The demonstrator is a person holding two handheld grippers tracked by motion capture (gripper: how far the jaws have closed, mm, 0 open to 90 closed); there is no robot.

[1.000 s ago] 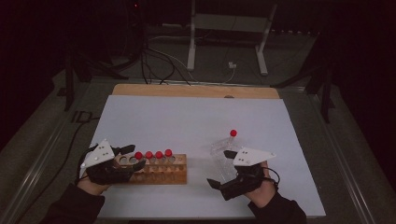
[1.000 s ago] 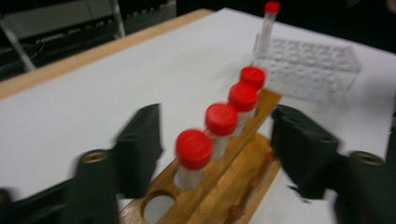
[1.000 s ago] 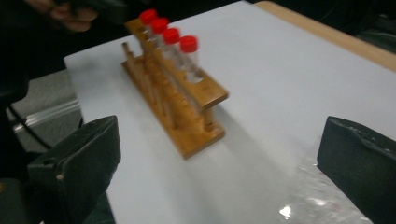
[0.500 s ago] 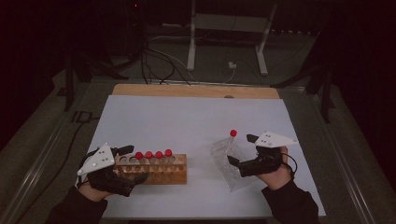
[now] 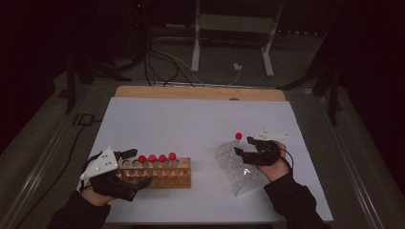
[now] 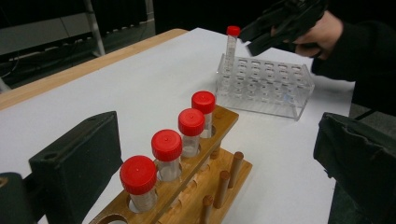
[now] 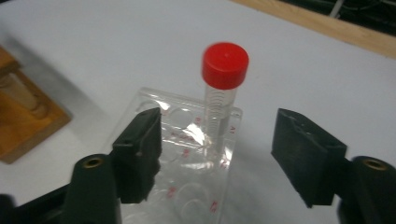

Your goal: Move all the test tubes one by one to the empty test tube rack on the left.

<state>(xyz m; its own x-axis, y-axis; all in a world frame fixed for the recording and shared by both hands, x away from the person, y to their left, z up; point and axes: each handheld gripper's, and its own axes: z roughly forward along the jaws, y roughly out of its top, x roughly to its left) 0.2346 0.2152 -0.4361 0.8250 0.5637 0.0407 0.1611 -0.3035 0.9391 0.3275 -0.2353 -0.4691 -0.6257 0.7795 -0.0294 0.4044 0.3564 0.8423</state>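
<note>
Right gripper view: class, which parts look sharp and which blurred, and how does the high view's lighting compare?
Right gripper view: the red-capped tube is fairly sharp, the near claw soft, glare glints on the clear rack. High view: dim and grainy, the white table lit, the surroundings nearly black.
</note>
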